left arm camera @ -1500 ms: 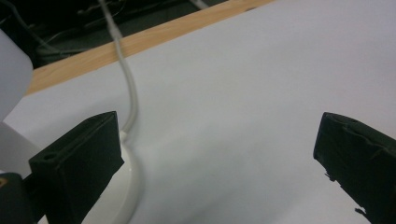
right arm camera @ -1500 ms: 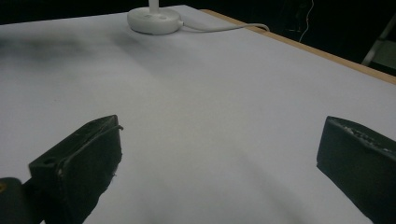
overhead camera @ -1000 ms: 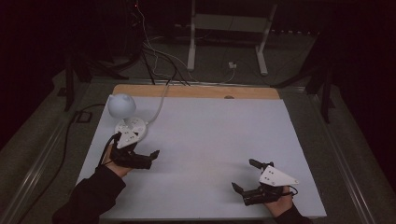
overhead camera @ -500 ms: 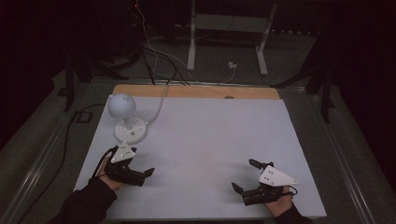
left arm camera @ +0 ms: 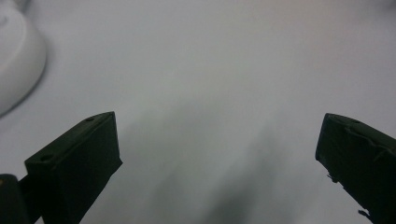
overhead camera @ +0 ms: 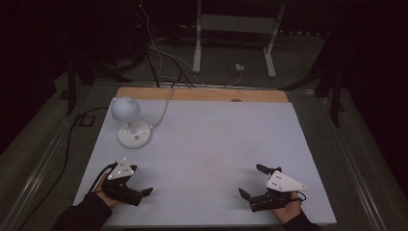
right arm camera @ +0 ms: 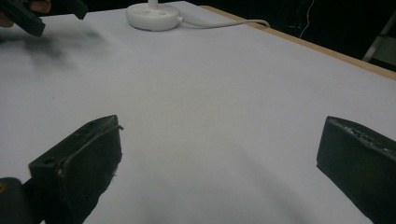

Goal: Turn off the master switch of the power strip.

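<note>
A small white desk lamp with a round base and a dome head stands at the back left of the white table. My left gripper rests near the front left edge, open and empty, well short of the lamp. In the left gripper view its jaws stand wide apart over bare table, with the lamp base at the upper left. My right gripper lies near the front right edge, also open and empty. Its own view shows the spread jaws and the lamp base far off.
The lamp's white cord runs off the back edge past a wooden strip. Cables and a metal stand lie on the dark floor behind. The left hand's gripper appears at the top left of the right gripper view.
My left gripper has drawn back from beside the lamp base toward the front edge of the table. The right gripper has stayed put.
</note>
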A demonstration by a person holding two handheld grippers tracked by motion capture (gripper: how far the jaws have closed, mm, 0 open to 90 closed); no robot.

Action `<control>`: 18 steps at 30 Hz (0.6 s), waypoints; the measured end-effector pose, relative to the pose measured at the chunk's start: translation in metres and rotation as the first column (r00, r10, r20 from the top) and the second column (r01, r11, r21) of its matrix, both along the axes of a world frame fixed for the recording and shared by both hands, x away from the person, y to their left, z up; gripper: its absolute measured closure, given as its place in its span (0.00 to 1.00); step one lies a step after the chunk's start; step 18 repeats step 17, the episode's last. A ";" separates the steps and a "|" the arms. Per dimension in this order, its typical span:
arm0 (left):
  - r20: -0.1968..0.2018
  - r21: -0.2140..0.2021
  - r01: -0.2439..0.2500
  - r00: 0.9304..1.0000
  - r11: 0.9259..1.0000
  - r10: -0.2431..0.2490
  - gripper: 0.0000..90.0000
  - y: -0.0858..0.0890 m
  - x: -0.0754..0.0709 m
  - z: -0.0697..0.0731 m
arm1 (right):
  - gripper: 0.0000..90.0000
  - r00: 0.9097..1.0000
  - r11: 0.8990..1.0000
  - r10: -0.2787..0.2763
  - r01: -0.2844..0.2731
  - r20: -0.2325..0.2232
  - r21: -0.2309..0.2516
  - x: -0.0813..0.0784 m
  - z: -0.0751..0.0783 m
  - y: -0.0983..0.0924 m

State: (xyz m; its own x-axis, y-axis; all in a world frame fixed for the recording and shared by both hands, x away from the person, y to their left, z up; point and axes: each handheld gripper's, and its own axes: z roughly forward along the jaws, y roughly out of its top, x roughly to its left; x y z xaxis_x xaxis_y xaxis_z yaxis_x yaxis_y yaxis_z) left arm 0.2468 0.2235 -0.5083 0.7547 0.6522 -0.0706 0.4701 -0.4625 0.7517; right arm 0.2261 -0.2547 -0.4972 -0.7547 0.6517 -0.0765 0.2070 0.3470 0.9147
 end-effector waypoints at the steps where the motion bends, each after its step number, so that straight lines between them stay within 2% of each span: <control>1: -0.003 -0.008 0.005 1.000 1.000 -0.005 0.00 0.002 -0.001 -0.001 | 0.00 1.000 1.000 0.000 0.000 0.000 -0.001 0.000 0.000 0.000; 5: -0.033 -0.063 0.056 0.998 0.996 -0.058 0.01 0.006 -0.003 -0.004 | 0.00 1.000 1.000 0.001 -0.001 0.000 -0.002 0.000 0.000 0.000; 7: -0.041 -0.058 0.079 0.996 0.995 -0.082 0.00 0.005 -0.002 -0.008 | 0.00 1.000 1.000 0.001 -0.001 -0.002 -0.002 0.000 0.000 0.000; 11: -0.055 -0.025 0.086 0.995 0.996 -0.087 0.00 0.001 0.000 -0.014 | 0.00 1.000 1.000 0.003 -0.003 0.000 0.000 0.000 0.000 0.000; 13: -0.056 -0.039 0.081 0.995 0.996 -0.083 0.01 0.001 0.001 -0.014 | 0.00 1.000 1.000 0.003 -0.003 0.000 0.002 0.000 0.000 0.000; 18: -0.052 -0.037 0.072 0.996 0.997 -0.074 0.01 0.001 0.001 -0.014 | 0.00 1.000 1.000 0.005 -0.005 -0.003 0.001 0.000 0.000 0.000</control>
